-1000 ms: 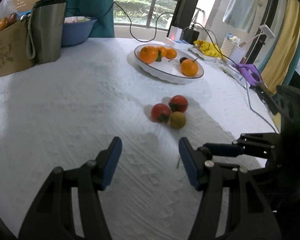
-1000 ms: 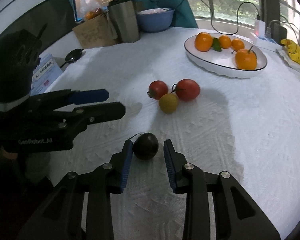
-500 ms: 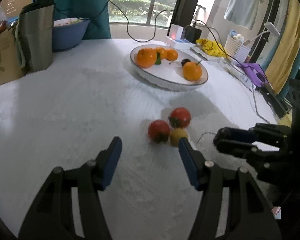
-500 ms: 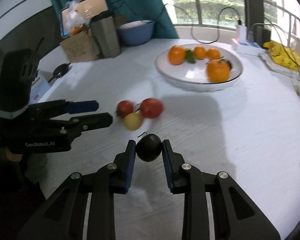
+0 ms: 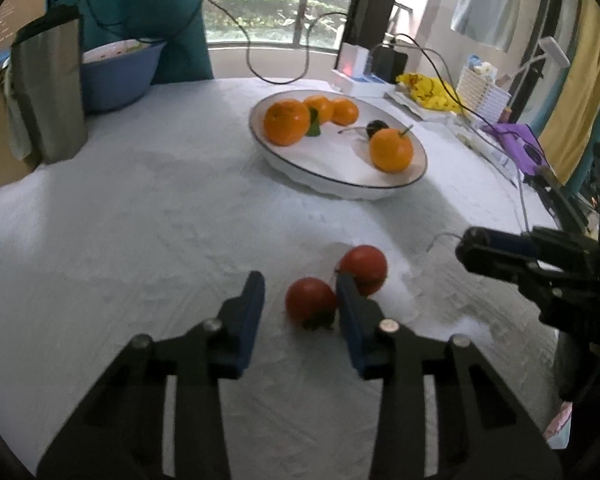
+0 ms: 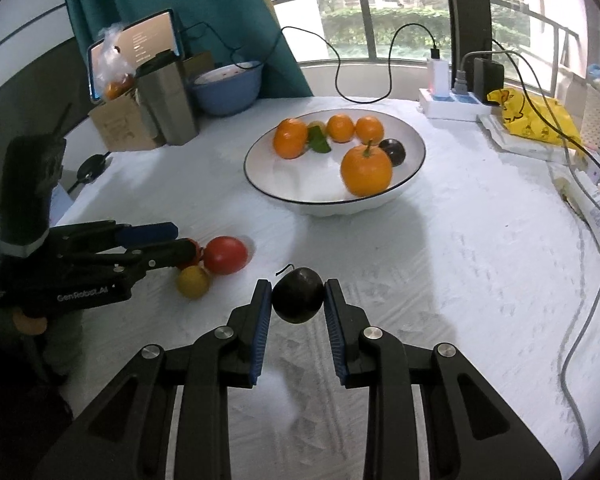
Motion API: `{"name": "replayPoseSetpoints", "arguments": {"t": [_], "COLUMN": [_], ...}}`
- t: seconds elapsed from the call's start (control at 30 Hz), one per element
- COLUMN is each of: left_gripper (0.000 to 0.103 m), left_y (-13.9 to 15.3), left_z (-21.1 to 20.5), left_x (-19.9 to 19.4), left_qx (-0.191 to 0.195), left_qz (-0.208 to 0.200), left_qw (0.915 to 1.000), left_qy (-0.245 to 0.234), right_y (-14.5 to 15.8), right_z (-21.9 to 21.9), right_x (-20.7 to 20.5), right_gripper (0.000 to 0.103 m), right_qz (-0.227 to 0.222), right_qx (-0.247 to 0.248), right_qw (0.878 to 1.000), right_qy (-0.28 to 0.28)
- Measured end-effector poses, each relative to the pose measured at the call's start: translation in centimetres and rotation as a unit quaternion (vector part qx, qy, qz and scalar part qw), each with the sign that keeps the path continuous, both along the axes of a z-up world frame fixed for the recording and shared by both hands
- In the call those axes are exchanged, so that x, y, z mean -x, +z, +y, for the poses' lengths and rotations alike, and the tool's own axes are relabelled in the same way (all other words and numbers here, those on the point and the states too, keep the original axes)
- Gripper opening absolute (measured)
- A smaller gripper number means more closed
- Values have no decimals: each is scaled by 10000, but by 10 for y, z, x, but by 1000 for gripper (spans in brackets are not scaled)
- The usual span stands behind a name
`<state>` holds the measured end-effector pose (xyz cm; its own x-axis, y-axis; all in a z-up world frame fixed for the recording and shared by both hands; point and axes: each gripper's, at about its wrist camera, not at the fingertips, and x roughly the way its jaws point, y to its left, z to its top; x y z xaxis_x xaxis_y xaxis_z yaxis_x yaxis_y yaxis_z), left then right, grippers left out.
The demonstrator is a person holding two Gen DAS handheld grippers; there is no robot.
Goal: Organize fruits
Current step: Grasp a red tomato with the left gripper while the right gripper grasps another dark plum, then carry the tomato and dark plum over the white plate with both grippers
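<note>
Right gripper (image 6: 294,302) of mine is clamped on a dark plum (image 6: 298,300), lifted above the white tablecloth (image 6: 460,280). My left gripper (image 5: 300,300) is spread wide around 1 red tomato (image 5: 310,302); a 2nd tomato (image 5: 363,268) sits just beyond, short of the plate (image 6: 260,184) holding 4 oranges (image 6: 366,174)

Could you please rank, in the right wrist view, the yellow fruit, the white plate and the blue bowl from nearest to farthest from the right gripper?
From the right gripper, which holds a dark plum:
1. Yellow fruit, just left on the cloth.
2. White plate, ahead, slightly right.
3. Blue bowl, far back left.
</note>
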<state>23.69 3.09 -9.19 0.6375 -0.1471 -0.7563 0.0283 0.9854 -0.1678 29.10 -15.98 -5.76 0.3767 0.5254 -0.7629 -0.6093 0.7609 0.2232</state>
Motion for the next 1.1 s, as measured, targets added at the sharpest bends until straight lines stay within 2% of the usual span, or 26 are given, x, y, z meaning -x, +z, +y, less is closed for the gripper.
{"name": "replayPoseSetpoints", "arguments": {"t": [0.33, 0.4, 0.53, 1.1], "left_gripper": [38, 29, 28, 28], "left_y": [-5, -5, -3, 32], "left_z": [4, 4, 2, 11], "left_x": [-7, -7, -6, -13], "left_qx": [165, 244, 253, 268], "left_qz": [93, 89, 44, -410], "left_qw": [9998, 9996, 9996, 9987], "left_qy": [-28, -61, -130, -167], "right_y": [1, 3, 8, 26], "right_z": [-1, -1, -1, 5], "right_x": [-7, -8, -10, -26], "right_gripper": [29, 29, 29, 29], "right_qz": [-40, -63, -141, -359], "right_qx": [30, 33, 49, 58], "right_qw": [9999, 9999, 9998, 9993], "right_qy": [-87, -98, -107, -98]}}
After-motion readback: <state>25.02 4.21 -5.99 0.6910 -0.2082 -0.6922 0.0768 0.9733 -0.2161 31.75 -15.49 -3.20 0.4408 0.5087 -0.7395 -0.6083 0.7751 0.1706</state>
